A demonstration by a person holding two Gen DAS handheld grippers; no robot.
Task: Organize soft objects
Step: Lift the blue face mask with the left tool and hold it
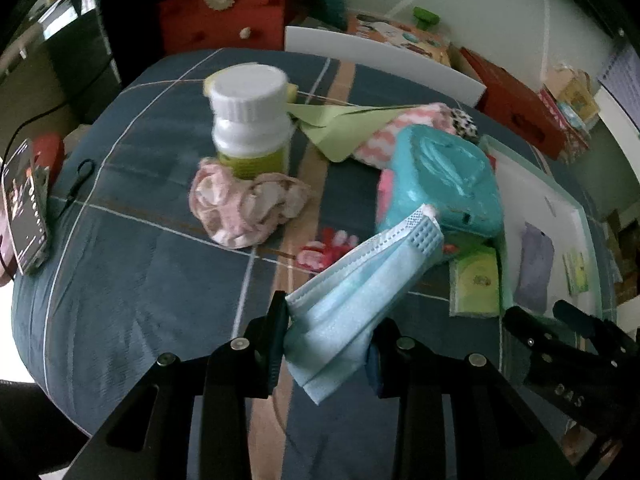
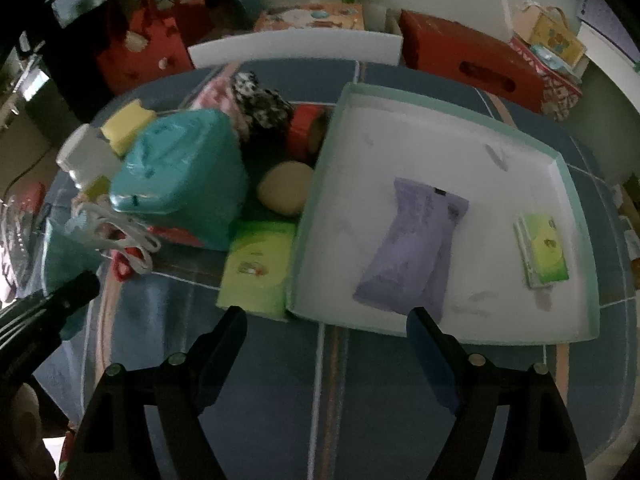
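Left gripper pinches a light blue face mask by its lower end, and the mask hangs clear above the blue plaid bedspread. Its long axis runs diagonally, from the pads up and to the right, the white-edged far end pointing at the teal wipes pack. Right gripper stands spread wide, nothing between its fingers, above the near edge of the white tray, where a purple pouch and a green tissue packet lie apart.
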